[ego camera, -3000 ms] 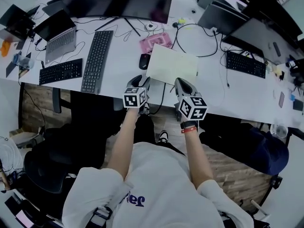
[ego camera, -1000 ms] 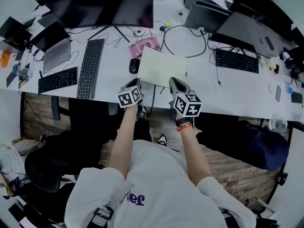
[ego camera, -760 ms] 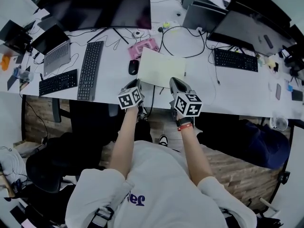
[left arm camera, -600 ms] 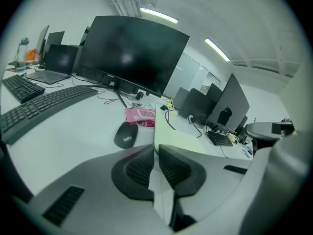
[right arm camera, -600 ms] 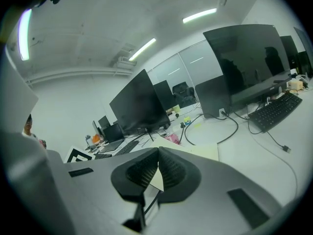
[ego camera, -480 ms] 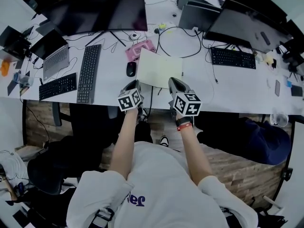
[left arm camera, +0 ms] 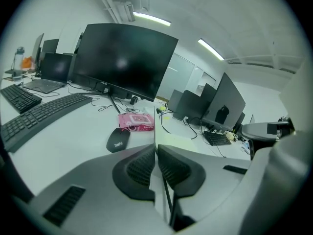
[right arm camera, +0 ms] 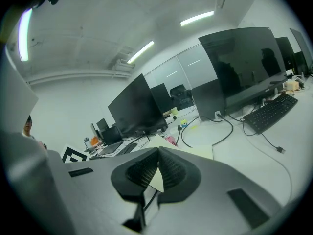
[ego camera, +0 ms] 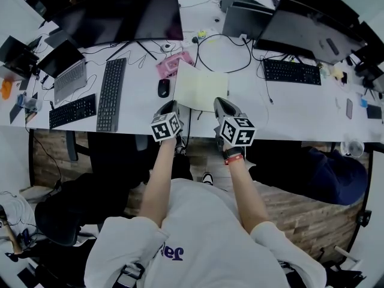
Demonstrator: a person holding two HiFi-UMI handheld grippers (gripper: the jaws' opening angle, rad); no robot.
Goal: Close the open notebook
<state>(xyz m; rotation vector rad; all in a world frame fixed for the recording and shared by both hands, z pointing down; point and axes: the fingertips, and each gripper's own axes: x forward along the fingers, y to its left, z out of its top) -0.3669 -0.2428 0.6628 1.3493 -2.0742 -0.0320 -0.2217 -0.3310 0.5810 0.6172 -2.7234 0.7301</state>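
Note:
The notebook (ego camera: 201, 87) lies flat on the white desk (ego camera: 300, 110), showing one pale cream face; I cannot tell whether it is open. Both grippers hover at the desk's front edge, just short of the notebook's near side and apart from it. My left gripper (ego camera: 171, 105) is off its near-left corner; its jaws are closing and stand almost together, with nothing between them (left arm camera: 155, 151). My right gripper (ego camera: 221, 102) is off the near-right part, jaws together and empty (right arm camera: 158, 153). The notebook (left arm camera: 183, 141) also shows beyond each gripper's jaws (right arm camera: 200, 152).
A black mouse (ego camera: 163, 88) and a pink pack (ego camera: 174, 64) sit just left of the notebook. A long keyboard (ego camera: 109, 93), a large monitor (ego camera: 120, 14), a looped black cable (ego camera: 231, 51) and another keyboard (ego camera: 291, 72) surround it.
Both grippers keep their place at the desk's front edge, lifting slightly. The head view has drifted, so the desk sits a little further left. The notebook has not moved.

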